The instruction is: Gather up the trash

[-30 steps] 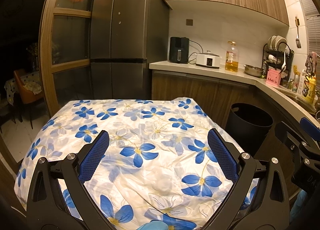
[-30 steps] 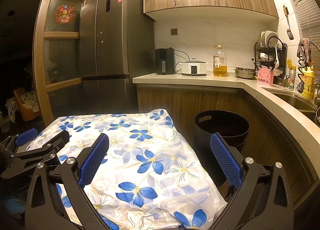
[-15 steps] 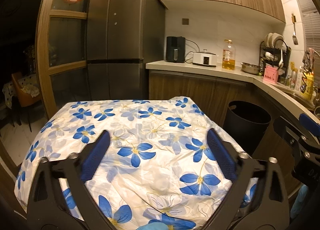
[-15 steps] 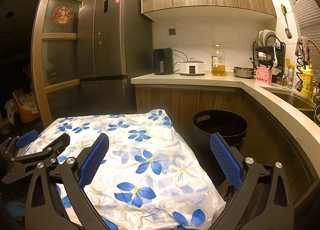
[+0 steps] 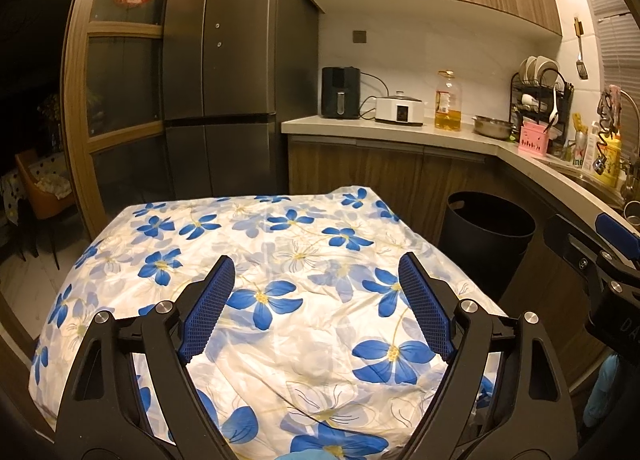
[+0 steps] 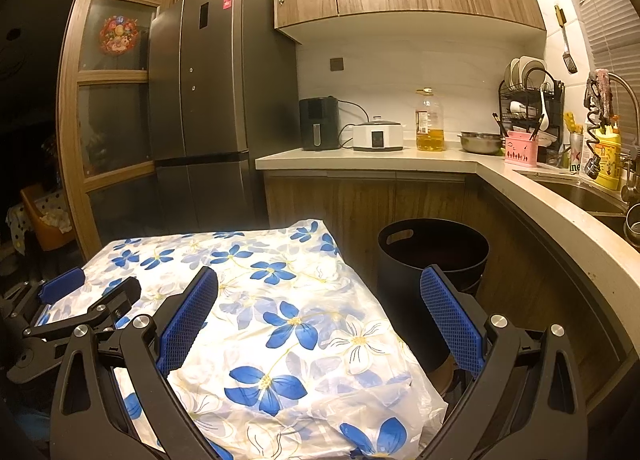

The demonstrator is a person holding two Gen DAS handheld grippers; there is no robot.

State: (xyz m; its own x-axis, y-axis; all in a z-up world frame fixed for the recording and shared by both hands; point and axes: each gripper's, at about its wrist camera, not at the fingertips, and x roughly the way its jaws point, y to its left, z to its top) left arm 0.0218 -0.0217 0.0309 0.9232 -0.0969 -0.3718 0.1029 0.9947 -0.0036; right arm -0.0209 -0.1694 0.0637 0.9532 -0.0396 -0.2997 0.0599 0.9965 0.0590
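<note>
While both pairs of tongs hang over a table draped in a blue-flowered plastic cloth (image 5: 280, 260), no trash can be made out anywhere on it, so the thing to be collected cannot be placed from these views; the black bin (image 6: 434, 256) that would receive it stands on the floor off the cloth's far right corner, hard against the wooden cabinet fronts below the worktop (image 6: 400, 158). Left tongs (image 5: 316, 300) are spread with their blue pads closing slowly on nothing but air above the flowers, and right tongs (image 6: 320, 316) stand spread wide and empty, one pad over the cloth and the other out past its right edge towards the bin. By this reading the right hand is the nearer to the bin, which lies ahead and to the right of it, while the left would have to cross the whole cloth to reach it. Room to move looks free across the flat of the table, tighter on the right where the curved worktop edge (image 6: 560, 236) closes in beside the bin, and the crumpled overhang of cloth (image 6: 380, 412) at the near right corner could catch a low-swinging pad
</note>
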